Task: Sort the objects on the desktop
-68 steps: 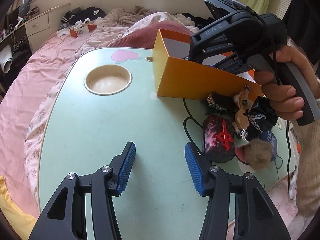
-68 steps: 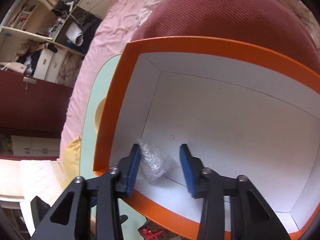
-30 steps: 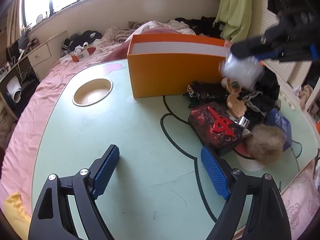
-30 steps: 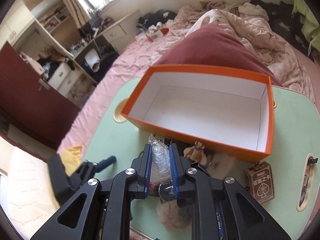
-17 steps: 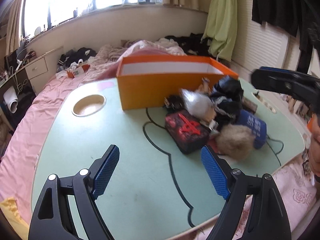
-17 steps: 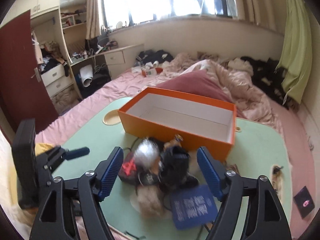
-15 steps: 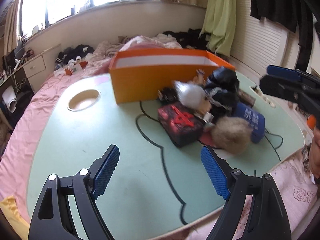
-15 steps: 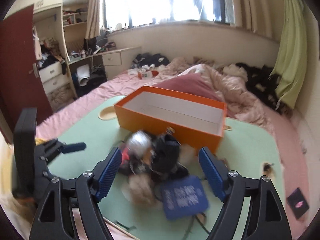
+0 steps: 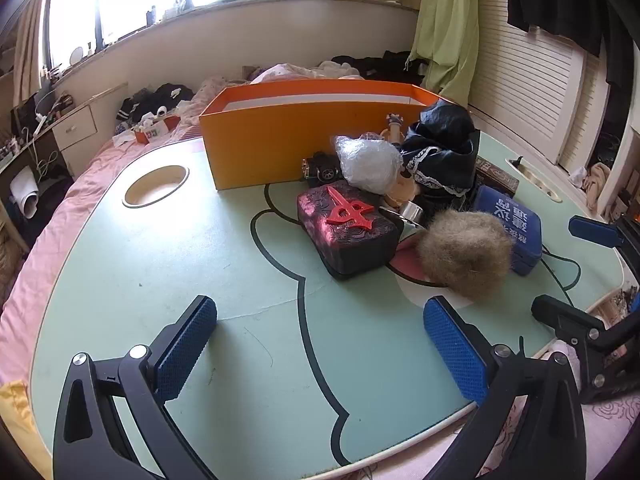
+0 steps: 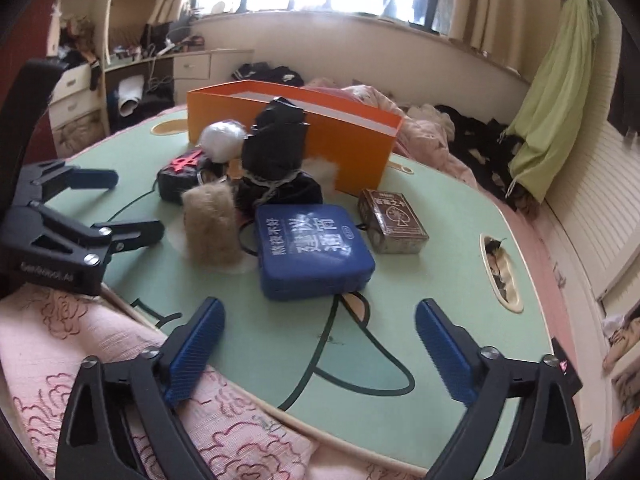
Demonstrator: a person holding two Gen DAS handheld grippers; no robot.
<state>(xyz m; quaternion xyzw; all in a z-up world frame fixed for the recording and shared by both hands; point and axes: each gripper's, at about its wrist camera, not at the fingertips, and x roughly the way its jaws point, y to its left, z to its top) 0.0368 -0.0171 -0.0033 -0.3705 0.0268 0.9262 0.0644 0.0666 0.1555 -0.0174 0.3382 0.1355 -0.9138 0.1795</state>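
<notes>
- Pale green round tabletop (image 9: 152,280) with a dark curved outline drawn on it fills both views, a pink bed and a bright window behind it; the open orange cardboard box with white inside (image 9: 288,140) stands toward the window side and serves as landmark
- just in front of the orange cardboard box lies a heap: a crumpled clear plastic wad (image 9: 370,164) rests on top, against a bundle of black lace-trimmed cloth (image 9: 440,152); a dark case with a red cross-shaped emblem (image 9: 346,228) sits nearer the cameras; a tan fluffy ball (image 9: 464,256) lies beside that case
- blue zipped pouch with white characters (image 10: 312,248) lies in front of the box, past the cloth; a brown playing-card box (image 10: 392,220) sits just beside the pouch
- left gripper (image 9: 320,354) hovers over bare tabletop, well short of the heap; its jaws are opening, nothing between them
- right gripper (image 10: 320,350) hovers at the table edge in front of the blue pouch; its jaws are opening, empty too
</notes>
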